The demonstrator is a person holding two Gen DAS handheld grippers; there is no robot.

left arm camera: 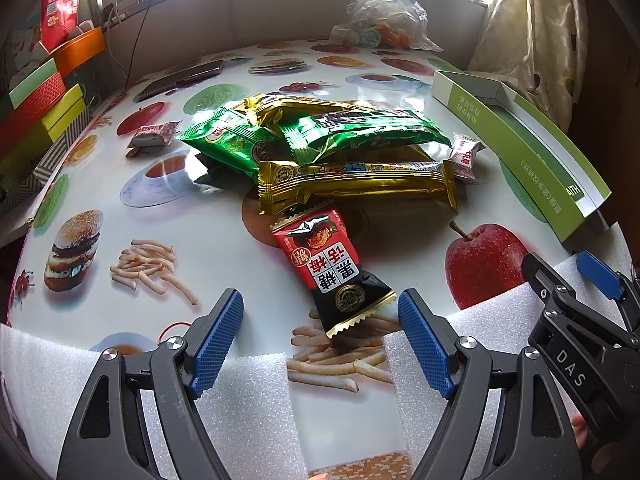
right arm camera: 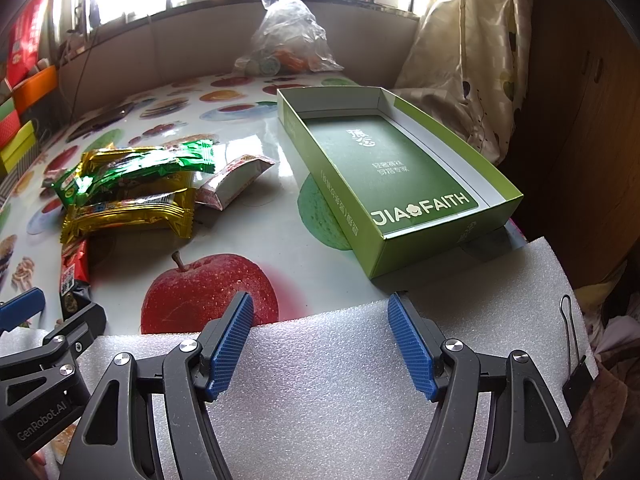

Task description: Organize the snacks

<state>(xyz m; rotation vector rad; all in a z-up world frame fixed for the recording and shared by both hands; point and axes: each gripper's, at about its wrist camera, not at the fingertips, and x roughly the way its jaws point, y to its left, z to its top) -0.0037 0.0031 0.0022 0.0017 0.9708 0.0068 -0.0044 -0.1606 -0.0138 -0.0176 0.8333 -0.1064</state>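
A pile of gold and green snack packs (left arm camera: 320, 148) lies mid-table; it also shows in the right wrist view (right arm camera: 128, 188). A red and black candy pack (left arm camera: 332, 268) lies in front of the pile, its near end between the tips of my open, empty left gripper (left arm camera: 320, 320). Small white and red packs lie left (left arm camera: 154, 136) and right (left arm camera: 464, 156) of the pile. An open green box (right arm camera: 400, 184), empty inside, stands at the right. My right gripper (right arm camera: 320, 320) is open and empty over white foam (right arm camera: 320, 380), near the box's front corner.
The table (left arm camera: 224, 264) has a food-print cover. A clear plastic bag (left arm camera: 384, 12) sits at the far edge. A phone (left arm camera: 180, 78) lies far left. Coloured boxes (left arm camera: 44, 96) stack along the left edge. A curtain (right arm camera: 460, 48) hangs at the right.
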